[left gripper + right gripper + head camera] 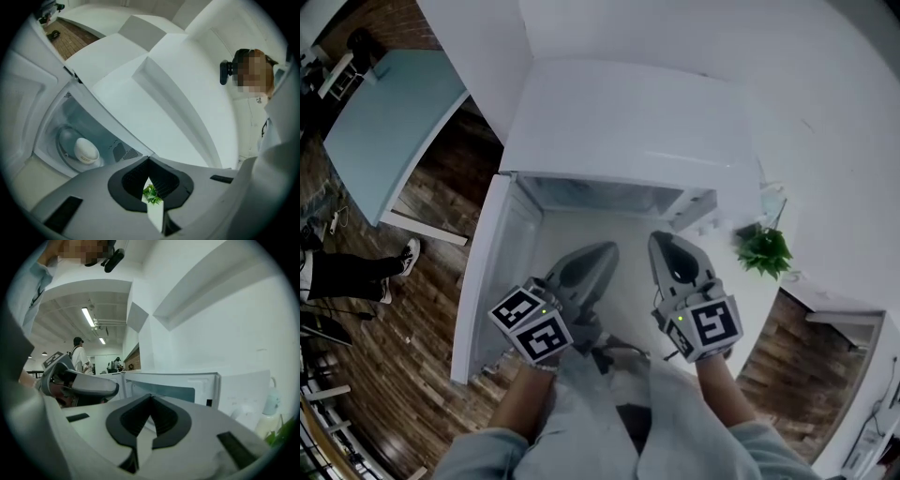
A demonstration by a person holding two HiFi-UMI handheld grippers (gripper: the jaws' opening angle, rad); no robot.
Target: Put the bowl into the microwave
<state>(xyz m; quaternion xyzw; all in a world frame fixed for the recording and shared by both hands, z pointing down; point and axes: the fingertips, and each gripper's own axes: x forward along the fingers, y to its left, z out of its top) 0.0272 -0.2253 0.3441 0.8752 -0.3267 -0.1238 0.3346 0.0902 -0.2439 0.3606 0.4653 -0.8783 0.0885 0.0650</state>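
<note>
A white bowl sits on the glass turntable inside the open microwave. In the head view the bowl is hidden within the cavity. Both grippers hang in front of the opening, apart from the bowl. My left gripper is shut with nothing held; in its own view the jaws meet at the left gripper. My right gripper is shut and empty too, with its closed tips pointing past the microwave.
The microwave door stands swung out to the left. A small green plant and a bottle stand on the counter right of the microwave. A pale blue table stands far left; people stand in the background.
</note>
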